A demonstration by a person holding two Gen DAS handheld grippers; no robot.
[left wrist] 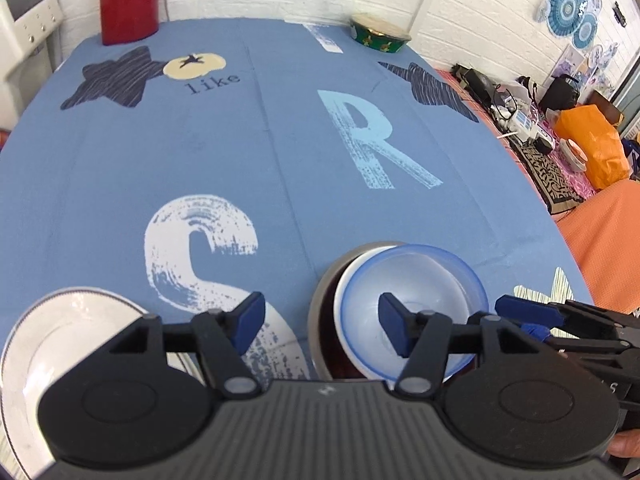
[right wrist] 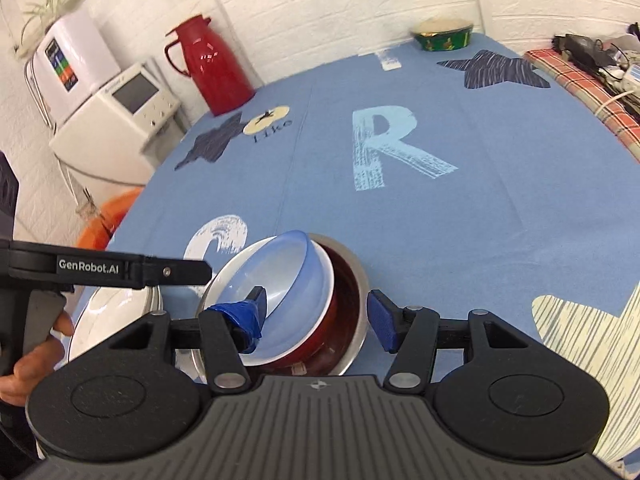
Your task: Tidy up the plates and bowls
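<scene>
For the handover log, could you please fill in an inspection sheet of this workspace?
Surface: blue tablecloth with printed letters and stars.
Job's things: blue bowl tilted inside white bowl, red bowl, steel bowl; white plate beside.
Clutter: red thermos, green tin.
Grippers: left gripper open; right gripper open.
Cables: tangle on the side table.
Surroundings: white brick wall.

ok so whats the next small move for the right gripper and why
Probably back the right gripper away: it is open, and the blue bowl already sits tilted inside the white bowl in the steel bowl. The white plate lies apart.
</scene>
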